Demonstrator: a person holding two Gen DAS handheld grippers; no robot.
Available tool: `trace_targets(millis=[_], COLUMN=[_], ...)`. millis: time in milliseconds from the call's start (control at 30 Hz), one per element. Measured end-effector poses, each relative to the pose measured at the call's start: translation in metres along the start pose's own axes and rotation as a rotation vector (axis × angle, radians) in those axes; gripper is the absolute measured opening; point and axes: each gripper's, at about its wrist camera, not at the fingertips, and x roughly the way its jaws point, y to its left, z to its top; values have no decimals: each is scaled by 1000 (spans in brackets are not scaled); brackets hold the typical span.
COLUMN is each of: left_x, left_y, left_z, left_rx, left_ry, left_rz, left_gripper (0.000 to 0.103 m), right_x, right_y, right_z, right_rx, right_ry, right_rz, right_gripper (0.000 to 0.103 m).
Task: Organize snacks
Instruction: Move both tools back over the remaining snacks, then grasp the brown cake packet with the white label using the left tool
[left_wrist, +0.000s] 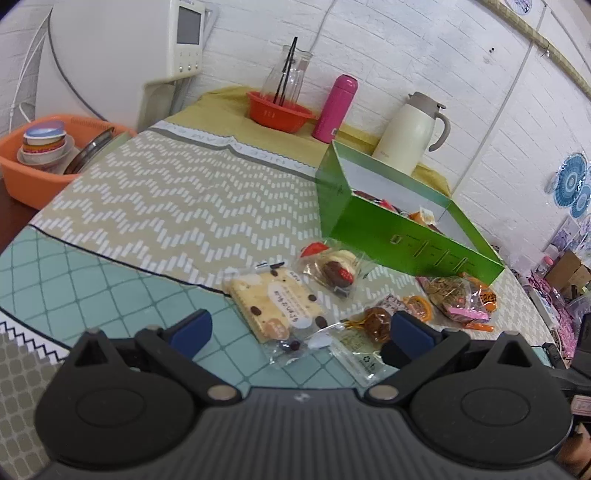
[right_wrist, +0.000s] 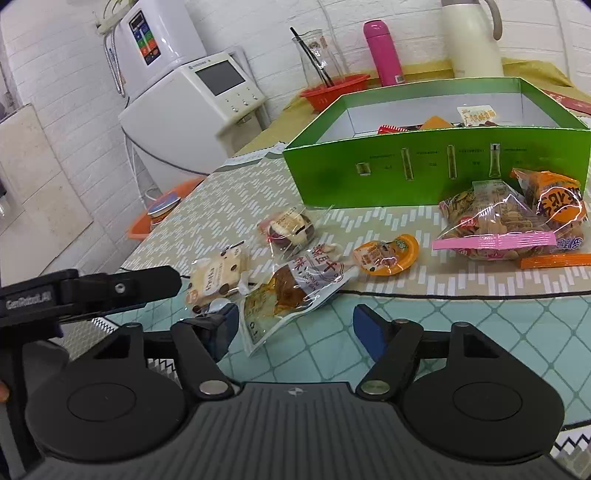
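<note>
Snacks partly sorted. Open green cardboard box already holds a few packets at its far end; much remains outside on the patterned tablecloth. Left out: rectangular cracker in clear wrap, round chocolate-topped cake in clear wrap, brown dried-tofu pouch, small orange jelly cup, clear bag of nuts with pink strip, orange crinkled packet. Left gripper spread wide, empty. Right gripper likewise released, low near the tofu pouch. Judged: early to midway.
</note>
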Motion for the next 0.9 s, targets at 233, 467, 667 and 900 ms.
trace_targets(millis=[233, 467, 667, 900], left_x=[21, 56, 68, 67], left_y=[-30, -56, -49, -57], left_z=[5, -5, 6, 2], left_rx=[77, 121, 92, 114], left_ry=[23, 135, 156, 202], left_rz=[-130, -195, -178, -206], left_gripper=[99, 75, 75, 76], right_x=[-5, -32, -29, -29], right_y=[-12, -36, -27, -20], right_z=[-2, -7, -8, -11], right_rx=[-38, -94, -138, -166], right_ry=[4, 11, 0, -2], right_rz=[27, -17, 29, 59], right_gripper=[19, 23, 59, 73])
